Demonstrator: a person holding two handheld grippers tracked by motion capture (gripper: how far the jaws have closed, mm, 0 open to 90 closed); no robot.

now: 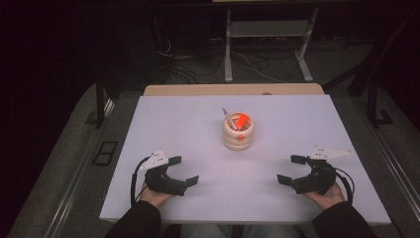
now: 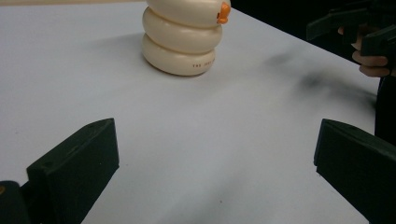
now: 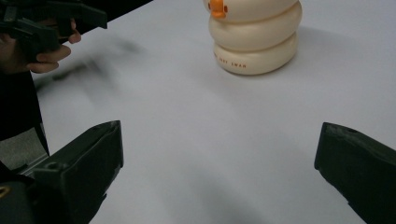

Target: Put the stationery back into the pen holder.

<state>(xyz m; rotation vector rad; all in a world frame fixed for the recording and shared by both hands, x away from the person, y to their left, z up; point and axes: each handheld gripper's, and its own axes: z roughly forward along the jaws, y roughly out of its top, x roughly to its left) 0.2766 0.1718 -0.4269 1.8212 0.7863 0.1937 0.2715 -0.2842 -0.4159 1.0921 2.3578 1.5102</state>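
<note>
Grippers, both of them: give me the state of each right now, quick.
Left gripper: open, holding nothing, resting near the table's front edge.
Right gripper: open, holding nothing, apart from the cream holder.

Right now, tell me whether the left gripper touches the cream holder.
Apart. The high view shows bare table between the left gripper and the cream holder.

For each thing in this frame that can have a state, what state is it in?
Left gripper: open, empty, resting near the table's front left.
Right gripper: open, empty, resting near the front right.
Cream ringed holder: upright at the table's middle, touched by neither gripper.
Orange marker: standing tilted inside the holder.
Grey pen: standing tilted inside the holder, leaning left.
White table: bare apart from the holder.
</note>
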